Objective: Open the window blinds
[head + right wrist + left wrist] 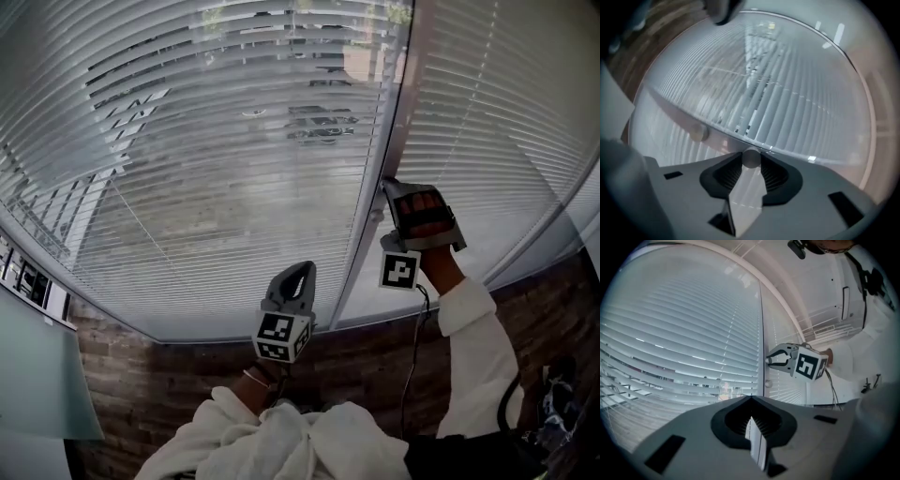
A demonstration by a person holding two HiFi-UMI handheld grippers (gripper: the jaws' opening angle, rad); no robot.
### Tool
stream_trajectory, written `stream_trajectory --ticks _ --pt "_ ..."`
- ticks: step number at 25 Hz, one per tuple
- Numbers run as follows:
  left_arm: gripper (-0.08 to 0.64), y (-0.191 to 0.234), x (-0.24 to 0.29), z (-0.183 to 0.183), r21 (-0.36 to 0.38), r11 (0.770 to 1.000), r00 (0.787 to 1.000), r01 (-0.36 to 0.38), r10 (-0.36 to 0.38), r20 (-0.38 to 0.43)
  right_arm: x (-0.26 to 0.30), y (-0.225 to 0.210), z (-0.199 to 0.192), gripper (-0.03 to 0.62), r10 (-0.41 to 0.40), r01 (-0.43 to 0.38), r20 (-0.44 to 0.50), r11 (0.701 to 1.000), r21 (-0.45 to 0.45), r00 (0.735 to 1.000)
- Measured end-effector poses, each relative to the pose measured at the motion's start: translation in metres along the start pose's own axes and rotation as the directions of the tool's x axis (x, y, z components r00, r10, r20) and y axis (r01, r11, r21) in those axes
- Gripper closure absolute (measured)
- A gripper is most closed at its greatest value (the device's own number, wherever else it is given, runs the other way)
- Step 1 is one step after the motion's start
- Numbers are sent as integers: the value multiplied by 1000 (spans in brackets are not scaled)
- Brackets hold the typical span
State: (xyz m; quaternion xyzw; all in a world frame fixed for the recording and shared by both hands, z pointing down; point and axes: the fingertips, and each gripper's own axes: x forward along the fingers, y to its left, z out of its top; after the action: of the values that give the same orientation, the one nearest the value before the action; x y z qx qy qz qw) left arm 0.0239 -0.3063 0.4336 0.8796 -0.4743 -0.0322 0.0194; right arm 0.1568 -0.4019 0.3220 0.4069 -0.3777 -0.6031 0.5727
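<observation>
White slatted blinds [234,169] fill the left pane, and the street shows through their tilted slats. A second set of blinds [487,141] covers the right pane. Between the panes runs a grey frame post [375,234]. My right gripper [387,186] is raised against this post. In the right gripper view, the right gripper [750,161] is shut on a small round knob [750,157] on the post. A second knob [698,133] sits further along it. My left gripper [305,270] hangs lower, in front of the left pane's sill, shut and holding nothing. The left gripper view shows the left gripper [751,401] and the right gripper [774,358] at the post.
A brick wall [169,375] runs under the window sill [234,333]. A pale tabletop [37,394] juts in at the lower left. A black cable [412,356] hangs from the right gripper along the person's white sleeve [473,366]. Dark gear [553,398] lies at the lower right.
</observation>
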Motion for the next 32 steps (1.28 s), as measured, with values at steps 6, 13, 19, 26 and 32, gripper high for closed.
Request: stream_trajectory --ticks 6,13,19,26,32 --pt "569 15 -6 4 -27 999 1000 -24 25 6 -1 -12 -7 463 24 -23 16 332 943 1000" --pt "569 11 -6 1 -33 999 1000 -8 8 -3 0 -4 -20 465 -65 -137 148 -823 552 987" --pt "569 18 -9 -4 -43 999 1000 -11 11 -11 8 -4 -23 463 -82 -101 201 -991 90 976" --pt "569 22 -9 -5 -59 998 1000 -10 10 -6 10 -7 -19 465 -38 -154 244 -866 475 969" --pt "569 28 -12 -6 -59 998 1000 -22 22 -9 8 -7 -15 465 80 -166 205 -348 923 975"
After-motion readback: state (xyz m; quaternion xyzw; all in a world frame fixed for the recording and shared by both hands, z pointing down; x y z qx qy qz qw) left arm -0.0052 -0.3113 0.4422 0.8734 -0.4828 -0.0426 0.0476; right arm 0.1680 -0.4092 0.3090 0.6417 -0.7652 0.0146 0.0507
